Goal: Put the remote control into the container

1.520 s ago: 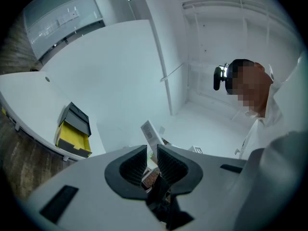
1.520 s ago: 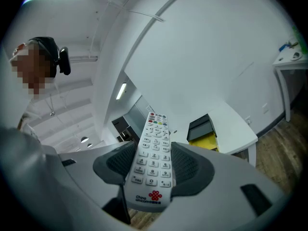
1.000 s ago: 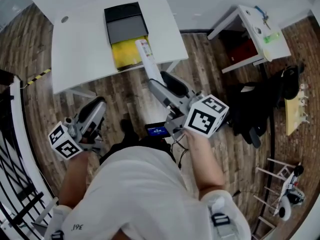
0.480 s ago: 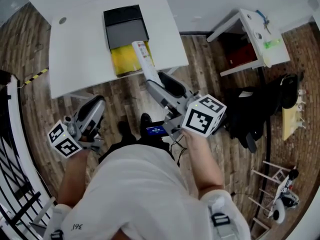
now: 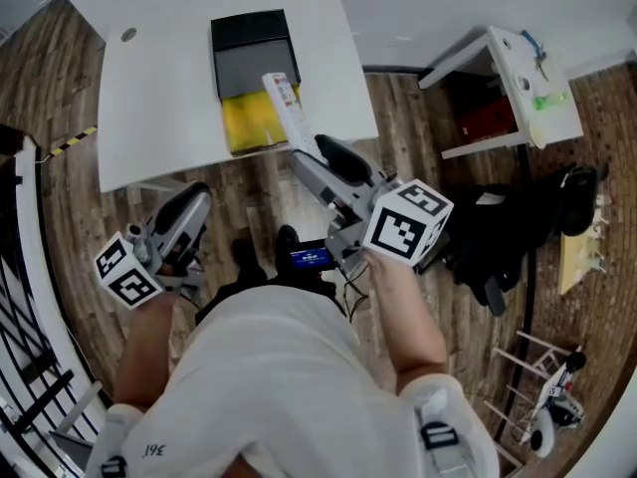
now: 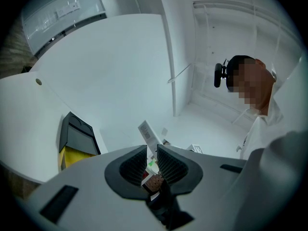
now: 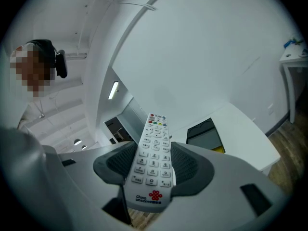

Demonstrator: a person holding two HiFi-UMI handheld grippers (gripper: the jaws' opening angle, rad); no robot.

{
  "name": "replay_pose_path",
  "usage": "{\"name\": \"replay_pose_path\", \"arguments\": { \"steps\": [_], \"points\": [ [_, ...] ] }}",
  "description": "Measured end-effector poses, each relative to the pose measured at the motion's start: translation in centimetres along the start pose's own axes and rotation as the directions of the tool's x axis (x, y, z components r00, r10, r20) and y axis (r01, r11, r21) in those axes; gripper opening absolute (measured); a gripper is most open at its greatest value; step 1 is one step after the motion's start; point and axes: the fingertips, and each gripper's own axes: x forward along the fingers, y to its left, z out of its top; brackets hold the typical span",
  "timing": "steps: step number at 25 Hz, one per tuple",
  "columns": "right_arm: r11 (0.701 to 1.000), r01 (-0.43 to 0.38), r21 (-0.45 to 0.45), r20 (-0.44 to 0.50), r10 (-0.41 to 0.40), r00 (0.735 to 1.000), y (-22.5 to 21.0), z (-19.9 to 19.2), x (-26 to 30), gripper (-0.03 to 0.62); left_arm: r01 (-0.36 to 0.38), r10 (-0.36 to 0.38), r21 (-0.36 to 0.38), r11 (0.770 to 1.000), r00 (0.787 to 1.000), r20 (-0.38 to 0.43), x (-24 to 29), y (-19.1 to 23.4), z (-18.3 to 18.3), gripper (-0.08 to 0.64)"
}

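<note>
The white remote control (image 5: 283, 107) sticks out of my right gripper (image 5: 305, 149), which is shut on its lower end. Its far end hangs over the near right part of the container (image 5: 253, 73), a black and grey box with a yellow front section on the white table (image 5: 159, 88). In the right gripper view the remote (image 7: 155, 153) lies keypad up between the pads, with the container (image 7: 204, 134) beyond it. My left gripper (image 5: 195, 203) hangs low over the floor in front of the table, jaws nearly together and holding nothing (image 6: 152, 147).
A second white table (image 5: 513, 73) with small items stands at the right, with a black bag (image 5: 508, 227) below it. Black railing (image 5: 25, 297) runs along the left. A small lit screen (image 5: 311, 258) sits at my waist. A person in white (image 6: 262, 124) shows in both gripper views.
The right gripper has carried the remote forward: its tip now overlaps the container instead of lying short of it. The left gripper has barely moved.
</note>
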Motion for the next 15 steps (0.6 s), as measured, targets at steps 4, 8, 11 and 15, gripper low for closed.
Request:
{"name": "replay_pose_path", "arguments": {
  "steps": [4,8,11,15],
  "points": [
    [1.0,-0.008,-0.024,-0.008,0.007,1.0,-0.1,0.8,1.0,0.238,0.012,-0.012,0.022,1.0,1.0,0.0,1.0,0.3,0.9,0.051],
    [0.998,0.006,-0.063,-0.042,-0.009,0.999,-1.1,1.2,2.7,0.238,0.007,-0.006,0.055,0.998,1.0,-0.015,2.4,1.7,1.5,0.051],
    [0.996,0.026,-0.085,-0.097,-0.034,0.995,-2.6,0.5,4.5,0.238,-0.023,0.026,0.069,0.997,0.999,-0.046,3.3,4.0,0.8,0.051],
    [0.996,0.053,-0.068,-0.184,-0.065,0.981,-5.3,-1.6,6.7,0.238,-0.072,0.078,0.057,0.996,0.992,-0.101,4.0,7.7,-1.5,0.051]
  ]
}}
